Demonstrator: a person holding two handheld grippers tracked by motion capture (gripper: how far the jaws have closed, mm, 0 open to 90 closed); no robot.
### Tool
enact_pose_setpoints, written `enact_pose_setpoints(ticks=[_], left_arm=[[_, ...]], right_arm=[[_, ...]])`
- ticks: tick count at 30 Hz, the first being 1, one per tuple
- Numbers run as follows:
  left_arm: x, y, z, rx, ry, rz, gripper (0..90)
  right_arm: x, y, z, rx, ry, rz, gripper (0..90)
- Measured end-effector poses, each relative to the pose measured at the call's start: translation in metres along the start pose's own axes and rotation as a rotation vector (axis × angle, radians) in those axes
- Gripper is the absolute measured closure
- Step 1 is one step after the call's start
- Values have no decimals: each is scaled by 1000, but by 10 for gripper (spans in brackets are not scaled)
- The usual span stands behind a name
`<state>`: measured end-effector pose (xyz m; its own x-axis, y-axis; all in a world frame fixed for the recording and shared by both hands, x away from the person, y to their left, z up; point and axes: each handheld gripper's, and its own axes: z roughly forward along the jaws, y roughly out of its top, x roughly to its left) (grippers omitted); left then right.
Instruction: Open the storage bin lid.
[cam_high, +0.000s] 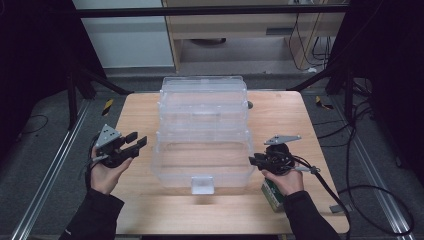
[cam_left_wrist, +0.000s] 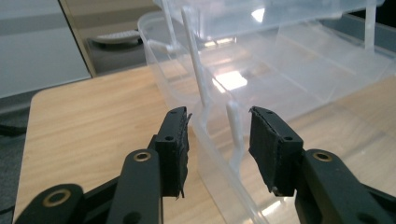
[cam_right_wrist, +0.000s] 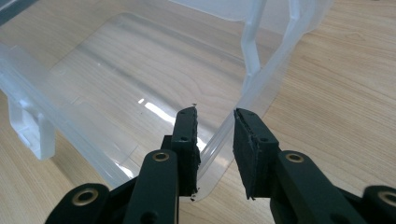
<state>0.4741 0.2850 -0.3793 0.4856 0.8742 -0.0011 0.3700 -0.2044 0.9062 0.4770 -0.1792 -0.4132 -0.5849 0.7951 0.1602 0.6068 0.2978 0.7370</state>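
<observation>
Clear plastic tiered box x1, tools x2: left tool, right tool, green carton x1

Nothing readable anywhere here, honestly. The small green box at the near right of the table, half hidden under the person's right hand, has some pale print on it, but it's way too small and blurry to read.

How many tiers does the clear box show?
3: bottom bin nearest the person, between both grippers; middle tray stepped back above it; top tray farthest back.
</observation>
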Motion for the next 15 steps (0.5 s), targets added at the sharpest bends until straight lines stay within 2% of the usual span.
enact_pose_setpoints(ticks=[7,9,15], left_arm=[[-10,-19,3,90,-30,6,604],[-11,-23,6,99,-44,-7,608],[-17,-30,12,136,-55,20,609]], right_arm=[[1,-1,0,-4,-1,3,706],[1,-1,0,-5,-2,2,707],[1,-1,0,-5,-5,1,707]])
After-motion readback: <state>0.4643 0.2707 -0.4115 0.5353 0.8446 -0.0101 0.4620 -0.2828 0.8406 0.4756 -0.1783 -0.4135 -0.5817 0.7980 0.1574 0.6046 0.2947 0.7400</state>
